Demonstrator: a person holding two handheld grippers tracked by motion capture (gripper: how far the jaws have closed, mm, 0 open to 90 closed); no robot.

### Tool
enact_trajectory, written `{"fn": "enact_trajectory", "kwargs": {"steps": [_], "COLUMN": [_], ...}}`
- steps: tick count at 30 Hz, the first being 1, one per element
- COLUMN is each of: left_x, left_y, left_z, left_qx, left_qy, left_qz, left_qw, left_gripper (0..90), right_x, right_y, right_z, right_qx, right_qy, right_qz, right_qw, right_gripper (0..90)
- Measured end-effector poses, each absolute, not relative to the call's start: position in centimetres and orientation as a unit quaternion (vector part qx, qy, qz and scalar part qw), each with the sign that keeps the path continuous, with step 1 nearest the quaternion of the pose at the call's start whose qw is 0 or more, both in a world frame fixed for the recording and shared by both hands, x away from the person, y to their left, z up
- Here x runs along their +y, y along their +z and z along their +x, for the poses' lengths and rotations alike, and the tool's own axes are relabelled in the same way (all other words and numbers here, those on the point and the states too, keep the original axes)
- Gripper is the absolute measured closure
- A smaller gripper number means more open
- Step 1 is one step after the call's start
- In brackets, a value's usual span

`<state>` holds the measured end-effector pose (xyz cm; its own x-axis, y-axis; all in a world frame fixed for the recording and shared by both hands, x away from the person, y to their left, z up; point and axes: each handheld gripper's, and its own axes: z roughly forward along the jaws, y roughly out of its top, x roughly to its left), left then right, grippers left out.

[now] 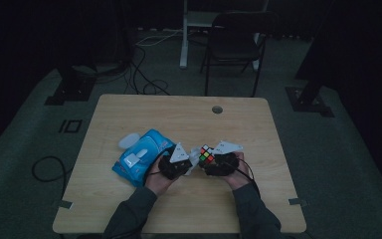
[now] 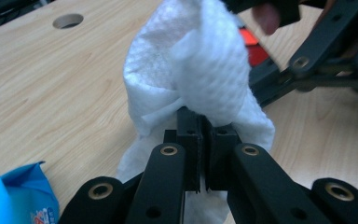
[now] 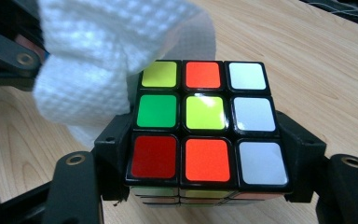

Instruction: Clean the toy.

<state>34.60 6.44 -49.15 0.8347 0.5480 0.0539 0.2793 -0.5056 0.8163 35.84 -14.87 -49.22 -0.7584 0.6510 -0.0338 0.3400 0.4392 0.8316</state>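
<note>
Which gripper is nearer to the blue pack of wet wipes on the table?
Left. The left gripper, shut on a white wipe, sits just beside the blue wipes pack. The right gripper, clamping the puzzle cube, is farther off, beyond the left one.

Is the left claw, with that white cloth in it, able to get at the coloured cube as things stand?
Probably yes. The left claw is shut on the white wipe, which already lies against the cube held in the right claw. Nothing stands between them; the blue wipe pack sits off to the side.
</note>
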Motion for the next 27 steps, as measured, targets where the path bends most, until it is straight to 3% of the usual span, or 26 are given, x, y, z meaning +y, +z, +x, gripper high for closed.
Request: {"fn": "enact_trajectory", "kwargs": {"steps": [27], "left_x": [3.1], "left_y": [-50.7], "left_z": [33.4], "left_qx": [0.211], "left_qy": [0.126], "left_qz": [0.869], "left_qw": [0.429], "left_gripper": [87.6], "right_x": [-15.1], "right_y": [-49.3], "right_z": [36.2], "right_qx": [0.811], "right_qy": [0.442], "right_qz": [0.342], "right_qw": [0.173], "right_gripper": [33.9]}}
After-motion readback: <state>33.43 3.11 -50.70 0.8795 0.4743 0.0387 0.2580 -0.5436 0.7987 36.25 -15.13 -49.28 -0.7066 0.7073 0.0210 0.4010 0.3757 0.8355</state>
